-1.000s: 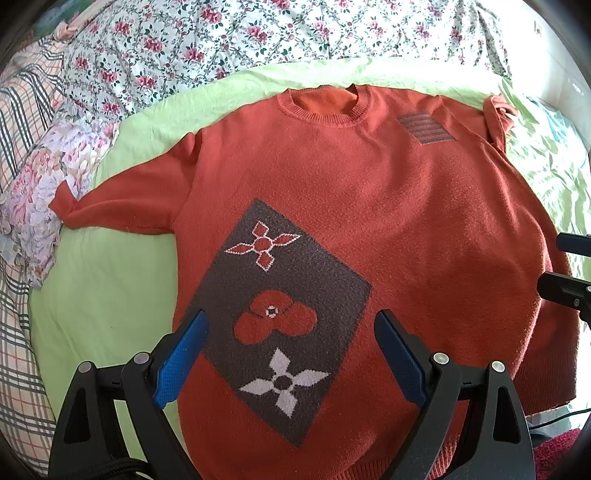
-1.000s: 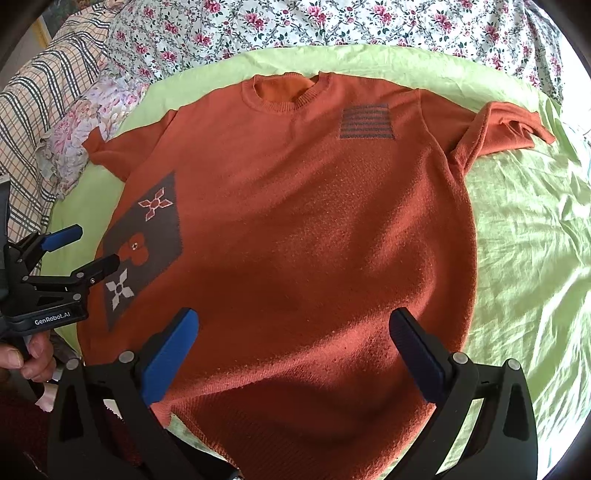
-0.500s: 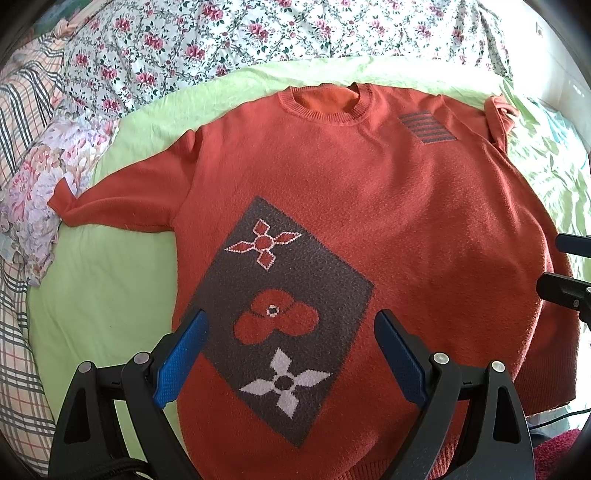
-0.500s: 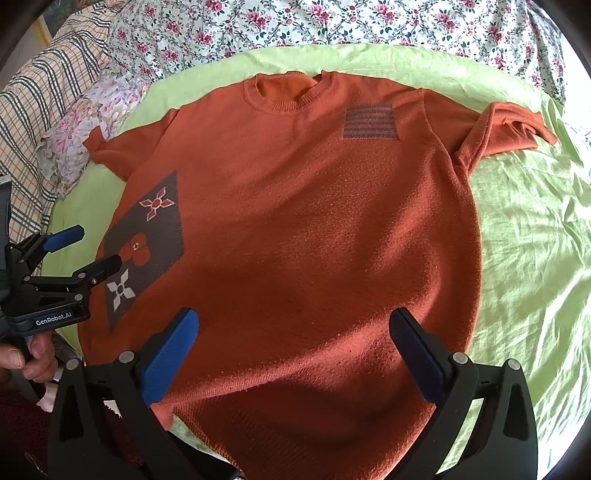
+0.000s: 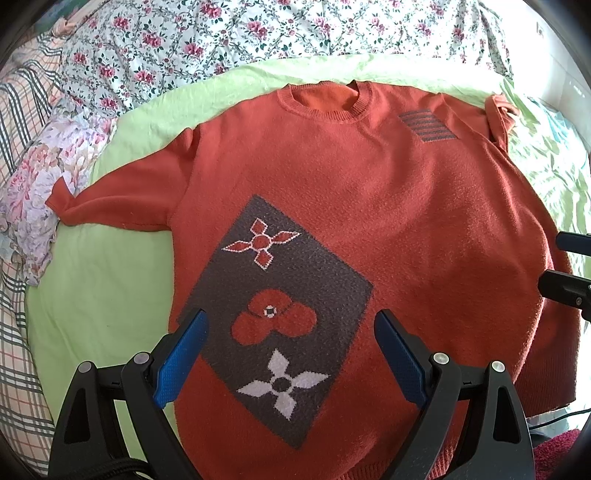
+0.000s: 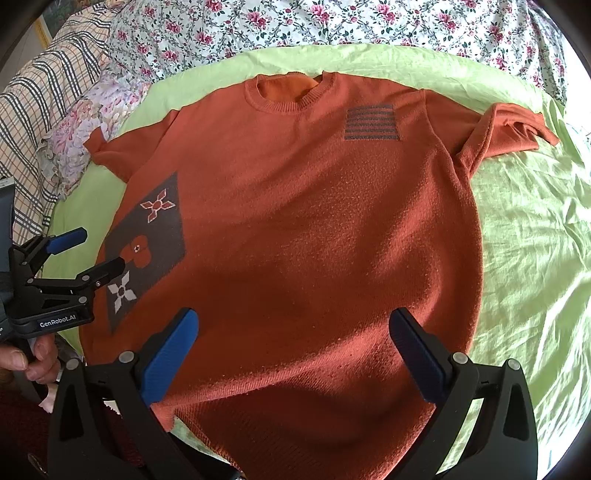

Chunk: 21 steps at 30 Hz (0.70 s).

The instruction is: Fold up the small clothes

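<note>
An orange knit sweater [image 5: 369, 206] lies flat, face up, on a light green sheet [image 5: 96, 295]; it also shows in the right wrist view [image 6: 314, 229]. It has a grey diamond patch with flowers [image 5: 280, 314] and a grey striped patch [image 5: 428, 125]. Both short sleeves are spread out; the right one [image 6: 509, 129] is rumpled. My left gripper [image 5: 291, 332] is open and empty, hovering above the diamond patch near the hem. My right gripper [image 6: 293, 332] is open and empty above the lower right body.
A floral quilt [image 6: 332, 22] lies behind the sheet. A checked cloth [image 6: 44, 96] and a pink floral cloth [image 5: 37, 184] lie at the left. The left gripper shows in the right wrist view [image 6: 85, 251], with a hand [image 6: 33, 358] below it.
Both views have crept slightly; the sweater sits a touch lower in the frames. Both grippers stay open and the sweater has not moved.
</note>
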Motion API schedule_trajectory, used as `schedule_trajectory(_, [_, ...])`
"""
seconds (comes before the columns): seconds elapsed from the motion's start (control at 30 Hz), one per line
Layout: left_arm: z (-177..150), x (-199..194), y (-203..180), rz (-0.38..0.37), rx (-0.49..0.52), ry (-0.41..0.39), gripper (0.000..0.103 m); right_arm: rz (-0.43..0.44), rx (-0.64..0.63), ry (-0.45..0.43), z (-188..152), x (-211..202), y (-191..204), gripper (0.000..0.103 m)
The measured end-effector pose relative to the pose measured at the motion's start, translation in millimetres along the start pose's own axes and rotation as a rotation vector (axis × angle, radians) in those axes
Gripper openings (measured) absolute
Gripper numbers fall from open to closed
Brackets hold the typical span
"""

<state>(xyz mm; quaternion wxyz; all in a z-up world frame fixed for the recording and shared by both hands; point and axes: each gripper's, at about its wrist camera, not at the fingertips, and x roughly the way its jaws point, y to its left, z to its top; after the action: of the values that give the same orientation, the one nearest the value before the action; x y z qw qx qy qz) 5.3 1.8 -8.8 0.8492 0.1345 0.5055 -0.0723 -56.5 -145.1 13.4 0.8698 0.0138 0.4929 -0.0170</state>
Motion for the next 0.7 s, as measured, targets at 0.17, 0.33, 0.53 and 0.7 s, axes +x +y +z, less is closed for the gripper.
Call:
schedule_trajectory(0.17, [0.7,0.3,-2.6,0.003,-0.008,-0.074,0.092,-0.015,-0.008,0.002,0.8,0.0,-1.2,0.103])
schedule_trajectory(0.33, [3.4,1.8,-5.7,0.004,0.001,-0.056,0.092,0.005,0.012,0.002,0.7,-0.9,-6.5,0.103])
schedule_trajectory(0.53, [5.1,5.4,-8.4,0.005,0.009,-0.026,0.092,0.036,0.037,-0.008,0.5,-0.1,-12.1,0.103])
schedule_trajectory(0.7, [8.2,8.8,-10.4,-0.045,-0.013,-0.022,0.092,0.03,0.038,-0.003,0.9,1.0,-15.6,0.103])
